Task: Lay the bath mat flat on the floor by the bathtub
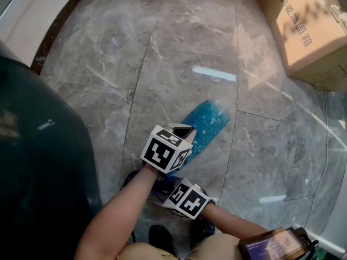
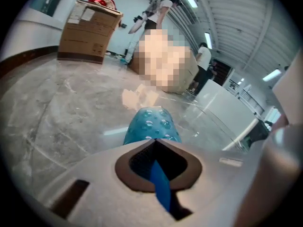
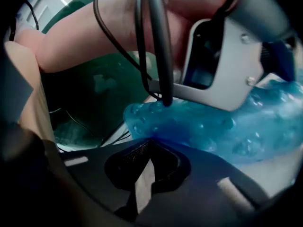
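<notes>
Above grey veined marble floor (image 1: 179, 53), L gripper (image 2: 154, 143) & R gripper (image 3: 151, 141) each clamp tight on blue, bubble-textured bath mat (image 1: 209, 123), bunched narrow.

Left gripper (image 2: 154, 141): pale grey plastic shell, black-and-white square-marker cube (image 1: 165, 149), two silver screws (image 3: 244, 39), black cables (image 3: 158, 41). Right gripper (image 3: 150, 142): dark shell, matching marker cube (image 1: 188, 198).

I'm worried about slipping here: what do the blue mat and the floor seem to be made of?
The mat looks like soft, translucent blue plastic or rubber with a glossy finish: it bends limply and is covered in raised bubbles. The floor looks like polished grey veined stone, or tile imitating it: straight seams and sharp reflections of the lights.
</notes>
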The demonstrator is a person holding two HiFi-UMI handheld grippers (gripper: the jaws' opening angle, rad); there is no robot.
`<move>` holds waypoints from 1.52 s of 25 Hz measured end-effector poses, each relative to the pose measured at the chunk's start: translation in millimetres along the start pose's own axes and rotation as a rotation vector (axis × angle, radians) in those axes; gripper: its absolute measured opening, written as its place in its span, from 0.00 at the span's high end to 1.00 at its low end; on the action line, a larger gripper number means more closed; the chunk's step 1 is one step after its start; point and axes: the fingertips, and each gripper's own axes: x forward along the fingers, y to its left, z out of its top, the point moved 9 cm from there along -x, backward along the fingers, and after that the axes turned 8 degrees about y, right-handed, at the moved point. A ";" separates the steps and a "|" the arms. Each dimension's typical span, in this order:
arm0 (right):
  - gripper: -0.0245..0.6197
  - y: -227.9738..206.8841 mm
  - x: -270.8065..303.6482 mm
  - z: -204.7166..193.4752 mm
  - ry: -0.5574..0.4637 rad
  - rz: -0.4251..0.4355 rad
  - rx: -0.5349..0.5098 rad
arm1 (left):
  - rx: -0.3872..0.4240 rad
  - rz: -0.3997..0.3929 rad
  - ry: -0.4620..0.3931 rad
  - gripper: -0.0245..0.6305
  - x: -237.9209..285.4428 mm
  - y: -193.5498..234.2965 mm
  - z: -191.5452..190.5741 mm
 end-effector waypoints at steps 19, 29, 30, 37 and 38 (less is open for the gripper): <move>0.90 -10.0 -32.6 -10.6 -0.155 0.016 -0.005 | -0.416 0.052 -0.410 0.95 -158.9 29.4 -48.0; 0.65 -140.2 -222.6 -24.0 -0.472 -0.405 0.189 | -0.656 0.181 -0.444 0.61 -164.9 -18.7 -183.3; 0.57 -150.5 -231.5 -23.2 -0.480 -0.435 0.194 | -0.682 0.188 -0.441 0.58 -164.3 -20.1 -188.3; 0.32 -195.6 -211.6 -23.1 -0.391 -0.396 0.229 | -0.775 0.226 -0.404 0.40 -155.1 -16.4 -202.8; 0.31 -200.1 -209.0 -24.7 -0.386 -0.395 0.241 | -0.774 0.229 -0.395 0.40 -153.1 -15.1 -203.0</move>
